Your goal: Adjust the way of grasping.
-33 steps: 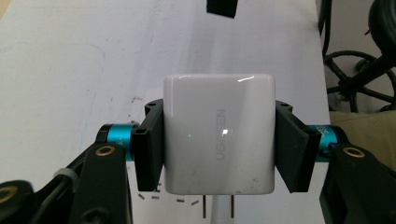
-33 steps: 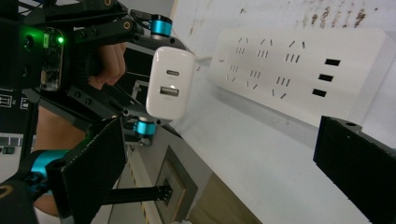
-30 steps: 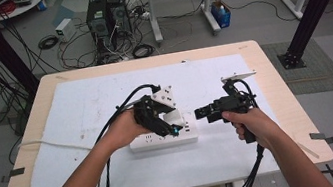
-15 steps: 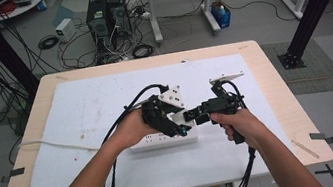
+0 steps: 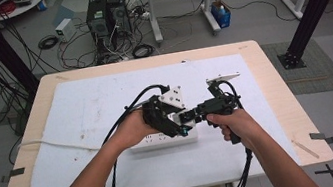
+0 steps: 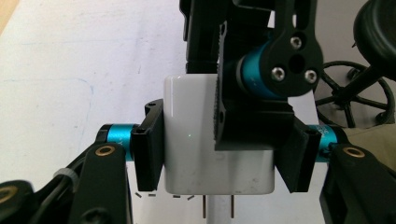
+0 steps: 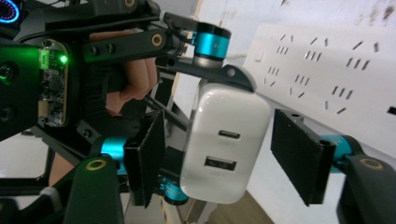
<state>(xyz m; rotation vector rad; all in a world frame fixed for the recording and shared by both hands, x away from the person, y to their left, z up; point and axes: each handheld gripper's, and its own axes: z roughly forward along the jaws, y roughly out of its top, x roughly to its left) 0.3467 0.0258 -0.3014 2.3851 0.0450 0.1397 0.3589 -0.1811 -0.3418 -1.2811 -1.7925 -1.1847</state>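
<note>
White charger [image 6: 217, 140] in left gripper [image 6: 219, 161]

Right gripper [image 5: 189, 116] now around charger [image 7: 224, 144]

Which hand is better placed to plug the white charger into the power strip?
Left, probably. The left gripper already clamps the white charger, prongs pointing toward the power strip. The right gripper, just closing, has fingers not yet touching it.

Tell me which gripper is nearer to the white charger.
Left. The left gripper is shut on the white charger, pads pressing its two sides. The right gripper has just been closing, its pads flanking the charger's port end, not yet touching.
</note>
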